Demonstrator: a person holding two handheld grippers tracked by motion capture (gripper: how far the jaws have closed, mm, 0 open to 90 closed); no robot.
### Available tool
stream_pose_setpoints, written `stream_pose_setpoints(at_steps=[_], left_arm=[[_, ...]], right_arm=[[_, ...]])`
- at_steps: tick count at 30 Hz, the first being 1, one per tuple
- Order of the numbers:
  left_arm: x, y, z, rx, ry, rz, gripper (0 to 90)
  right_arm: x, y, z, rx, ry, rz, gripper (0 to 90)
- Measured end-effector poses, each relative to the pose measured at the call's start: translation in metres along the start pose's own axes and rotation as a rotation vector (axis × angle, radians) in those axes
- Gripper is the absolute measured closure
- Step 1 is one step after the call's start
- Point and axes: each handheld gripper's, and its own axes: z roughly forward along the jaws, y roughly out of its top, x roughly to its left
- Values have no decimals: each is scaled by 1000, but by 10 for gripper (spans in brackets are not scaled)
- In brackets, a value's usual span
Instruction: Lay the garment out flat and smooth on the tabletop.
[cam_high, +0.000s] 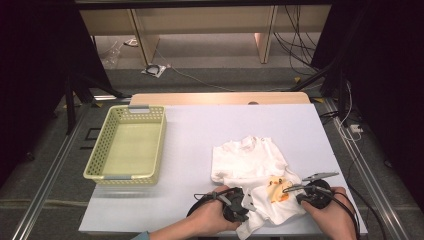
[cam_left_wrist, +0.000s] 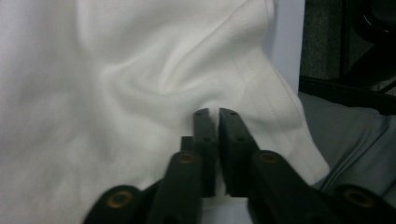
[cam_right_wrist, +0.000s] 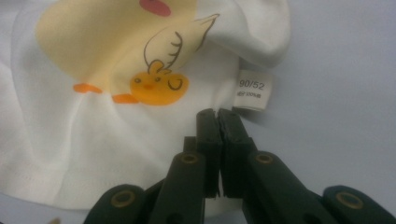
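- One label (cam_right_wrist: 252, 91) is readable: small white tag sewn at the garment's edge, seen in the right gripper view just above the jaw tips. It says "90/52"; the smaller line under it is too blurred to read.
- No other writing or brand is legible on basket, table or grippers.
- Going left to right in the high view: a pale yellow-green plastic basket (cam_high: 101, 148) w/ perforated walls stands on the left part of the white table (cam_high: 200, 145), well apart from the cloth.
- Next, the left gripper (cam_high: 241, 203), held in a hand (cam_high: 210, 217) at the near edge. Its jaws are closed tight on a fold of the white fabric; in the left gripper view the cloth wrinkles toward the tips (cam_left_wrist: 214, 112).
- The white baby garment (cam_high: 250, 160) lies on the right-centre of the table, near the front edge. The upper part w/ the neck opening is flat; the lower part is bunched and pulled up between the 2 grippers.
- Its print (cam_right_wrist: 116, 51): a pale yellow duck w/ an outlined wing, orange feet, and a small orange chick in front. Fabric is plain white, w/ stitched hems.
- Last, the right gripper (cam_high: 292, 189), in the other hand (cam_high: 330, 217). Jaws pressed together at the tips, pinching the garment's edge just beside the tag.
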Motion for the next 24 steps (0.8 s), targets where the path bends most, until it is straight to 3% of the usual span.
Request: stream_pose_setpoints(at_steps=[5, 8, 18, 24], left_arm=[[3, -4, -4, -1, -13, -28, 894], [9, -13, -15, 7, -9, -40, 895], [11, -33, -39, 25, -24, -40, 895], [6, -36, -48, 16, -63, -27, 892]], right_arm=[[-2, -1, -3, 15, 8, 1, 889], [-1, -5, -9, 37, 12, 7, 890], [15, -22, -22, 154, 43, -48, 889], [21, -29, -30, 222, 69, -62, 888]])
